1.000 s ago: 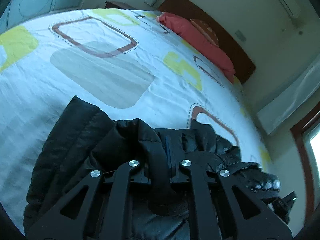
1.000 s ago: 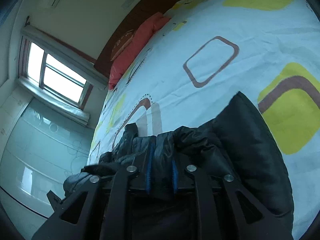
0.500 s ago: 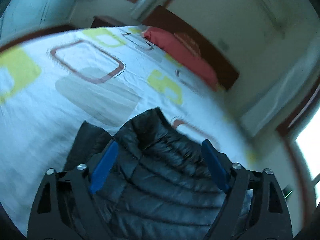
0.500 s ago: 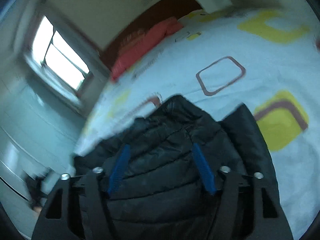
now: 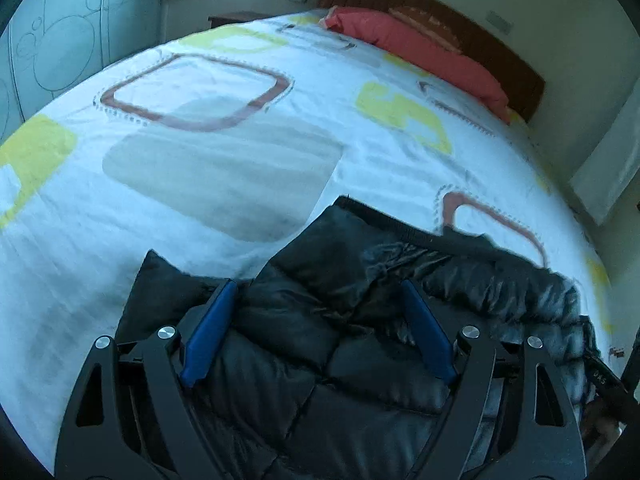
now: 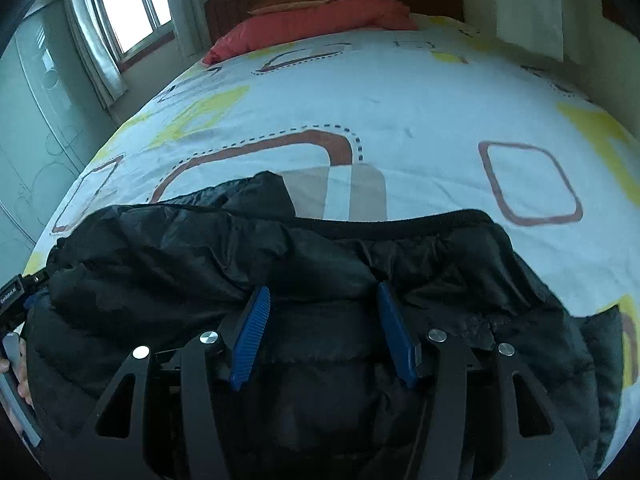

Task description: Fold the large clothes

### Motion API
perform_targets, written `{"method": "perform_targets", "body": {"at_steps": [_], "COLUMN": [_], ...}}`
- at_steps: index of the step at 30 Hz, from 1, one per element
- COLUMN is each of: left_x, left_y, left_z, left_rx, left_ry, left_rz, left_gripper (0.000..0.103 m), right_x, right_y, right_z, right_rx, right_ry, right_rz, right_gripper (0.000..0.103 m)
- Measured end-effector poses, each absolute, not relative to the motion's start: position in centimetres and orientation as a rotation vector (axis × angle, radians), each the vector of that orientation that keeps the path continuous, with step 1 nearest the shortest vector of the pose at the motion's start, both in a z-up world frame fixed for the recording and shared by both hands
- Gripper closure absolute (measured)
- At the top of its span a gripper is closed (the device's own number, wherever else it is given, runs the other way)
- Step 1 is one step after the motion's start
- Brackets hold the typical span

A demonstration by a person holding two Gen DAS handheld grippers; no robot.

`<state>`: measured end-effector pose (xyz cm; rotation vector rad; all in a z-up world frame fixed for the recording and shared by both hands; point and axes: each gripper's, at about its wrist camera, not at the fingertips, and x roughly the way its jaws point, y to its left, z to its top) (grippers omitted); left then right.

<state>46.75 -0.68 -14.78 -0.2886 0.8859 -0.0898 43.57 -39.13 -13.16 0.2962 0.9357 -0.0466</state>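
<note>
A black quilted puffer jacket [image 5: 360,248] lies folded on the bed, its ribbed hem running along the far edge. My left gripper [image 5: 318,284] hovers just over it with its blue pads spread wide and nothing gripped. In the right wrist view the same jacket [image 6: 200,248] fills the lower half. My right gripper [image 6: 322,288] stands above it with its jaws closing. Jacket fabric lies below and between the pads, and they do not press on it. The other gripper's body [image 6: 12,292] and a hand [image 6: 16,360] show at the left edge.
The bed sheet [image 5: 200,80] is white with yellow, brown and grey squares and stretches far beyond the jacket. A red pillow [image 6: 320,20] lies against the dark wooden headboard [image 5: 500,60]. A window [image 6: 124,4] and a pale wardrobe [image 5: 52,40] stand on the left.
Both grippers were shut on a bunched fold of the jacket; they have opened and let it go. The jacket now lies flatter, and both views have swung round.
</note>
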Motion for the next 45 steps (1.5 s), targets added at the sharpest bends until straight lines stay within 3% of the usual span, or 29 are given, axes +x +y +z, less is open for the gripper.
{"method": "perform_targets", "body": {"at_steps": [4,7,14,23,33,38,45], "left_x": [46.2,48.2,48.0,38.8,25.5,22.1,23.5], "left_y": [1.0,1.1,0.6,7.1,12.7,12.1,10.0], "left_z": [-13.6,-16.5,-16.0,-11.5,-16.0,-19.3,-19.1], "left_rx": [-0.356,-0.354,-0.314,-0.55,-0.856,-1.04,-0.996], "left_ry": [0.816,0.953,0.955,0.838,0.783,0.817,0.796], "left_rz": [-0.109,-0.096,-0.08,-0.104,0.043,-0.075,-0.043], "left_gripper": [0.02,0.02,0.019,0.019,0.019,0.014,0.01], "right_x": [42.7,43.7,42.3,30.2,15.4,12.7,14.8], "right_y": [-41.4,-42.7,-43.3,-47.2,-50.5,-48.5,-47.3], "right_z": [-12.5,-15.3,-13.9,-9.5,-12.1,-15.3,-15.9], "right_rx": [0.304,0.37,0.398,0.531,0.852,1.031,1.087], "right_ry": [0.899,0.977,0.93,0.817,0.749,0.757,0.684], "right_rz": [-0.135,-0.126,-0.143,-0.19,-0.292,-0.219,-0.216], "right_gripper": [0.048,0.047,0.046,0.044,0.041,0.041,0.034]}}
